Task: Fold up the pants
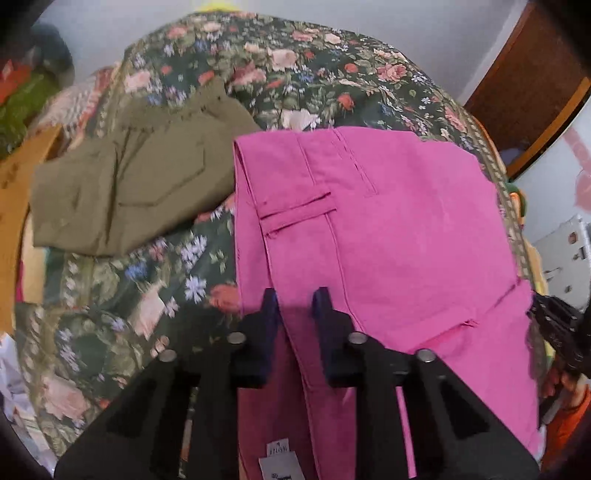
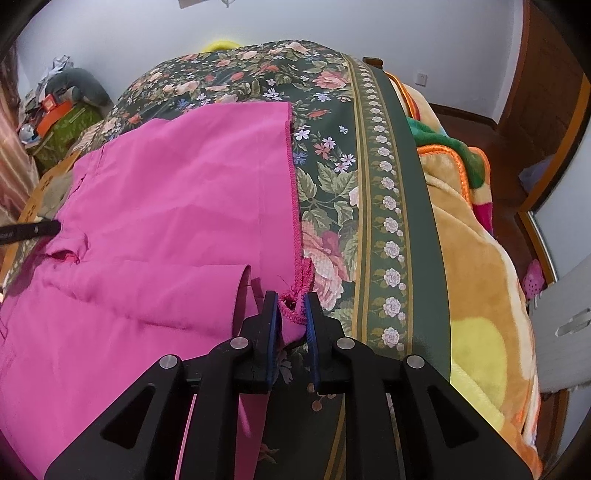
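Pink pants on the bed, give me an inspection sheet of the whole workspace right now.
Surface: floral bedspread, wrinkled.
Job's things: pink pants spread flat, partly folded.
Clutter: olive pants folded beside them; plush blanket at the bed edge.
Grippers: left gripper over the waist end, fingers apart; right gripper pinching the hem corner.
Cables: nothing seen.
Surroundings: white wall, wooden door.
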`<state>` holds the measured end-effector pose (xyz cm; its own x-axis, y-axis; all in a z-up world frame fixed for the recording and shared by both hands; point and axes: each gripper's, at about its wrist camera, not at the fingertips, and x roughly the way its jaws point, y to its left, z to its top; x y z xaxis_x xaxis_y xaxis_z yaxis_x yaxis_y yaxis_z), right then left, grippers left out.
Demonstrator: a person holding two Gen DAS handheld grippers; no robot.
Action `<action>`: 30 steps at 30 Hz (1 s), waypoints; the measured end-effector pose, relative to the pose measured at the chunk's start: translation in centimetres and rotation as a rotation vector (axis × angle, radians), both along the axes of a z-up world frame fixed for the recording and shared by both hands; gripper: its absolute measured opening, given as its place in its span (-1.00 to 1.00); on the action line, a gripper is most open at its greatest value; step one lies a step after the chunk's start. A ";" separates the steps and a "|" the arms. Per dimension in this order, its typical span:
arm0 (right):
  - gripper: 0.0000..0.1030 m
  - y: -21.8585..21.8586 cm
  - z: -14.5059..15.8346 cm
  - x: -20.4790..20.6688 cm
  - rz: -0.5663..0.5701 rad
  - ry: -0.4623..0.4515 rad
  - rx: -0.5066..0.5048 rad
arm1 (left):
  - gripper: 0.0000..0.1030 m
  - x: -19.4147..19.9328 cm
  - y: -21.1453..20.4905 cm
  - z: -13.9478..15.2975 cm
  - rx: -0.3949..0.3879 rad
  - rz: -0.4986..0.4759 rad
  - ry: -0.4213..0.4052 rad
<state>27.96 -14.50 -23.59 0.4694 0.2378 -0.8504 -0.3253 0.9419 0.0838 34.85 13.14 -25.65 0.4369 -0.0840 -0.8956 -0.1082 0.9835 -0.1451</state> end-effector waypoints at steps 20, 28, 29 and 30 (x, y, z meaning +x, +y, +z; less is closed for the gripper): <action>-0.49 0.6 3.0 0.3 0.032 -0.074 -0.131 | -0.57 -0.6 2.1 3.3 0.019 0.001 -0.100; 0.08 2.1 6.3 3.1 0.055 -0.220 -0.110 | 0.13 3.0 4.7 5.0 0.076 0.027 -0.205; 0.08 2.5 6.3 4.0 0.065 -0.224 -0.110 | 0.13 3.6 5.0 4.9 0.073 0.028 -0.205; 0.08 2.8 6.3 4.6 0.072 -0.227 -0.108 | 0.13 4.2 5.2 4.6 0.074 0.028 -0.202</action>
<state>32.54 -11.75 -17.34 0.6358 0.1911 -0.7478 -0.3912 0.9150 -0.0987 39.06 18.33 -21.01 0.6095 -0.0063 -0.7928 -0.1118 0.9893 -0.0939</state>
